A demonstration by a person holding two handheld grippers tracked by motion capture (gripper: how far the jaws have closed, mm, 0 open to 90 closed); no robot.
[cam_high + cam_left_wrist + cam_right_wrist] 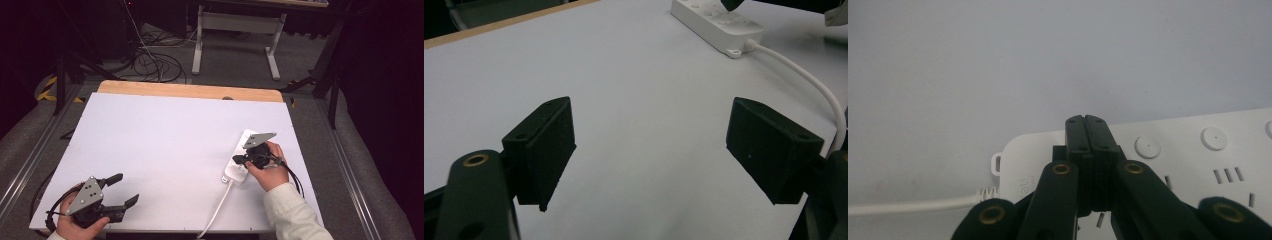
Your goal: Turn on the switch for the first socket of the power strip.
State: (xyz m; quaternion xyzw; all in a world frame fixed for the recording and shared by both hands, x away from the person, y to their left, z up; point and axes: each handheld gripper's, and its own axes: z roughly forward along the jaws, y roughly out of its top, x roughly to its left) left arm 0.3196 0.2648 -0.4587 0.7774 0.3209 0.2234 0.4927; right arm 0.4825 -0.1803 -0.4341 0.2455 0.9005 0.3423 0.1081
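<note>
White-topped table (165, 150), white power strip (239, 162) lying flat, cord (216, 210) trailing

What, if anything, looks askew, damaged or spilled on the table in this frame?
Nothing stands out. The white power strip lies flat on the white table, its cable trailing off the near edge. The right gripper is shut above the strip's cable end; the left gripper is open, apart from it.

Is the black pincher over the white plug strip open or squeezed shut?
Shut. The right gripper has its two black jaws pressed flat together, with nothing between them, over the white power strip.
</note>
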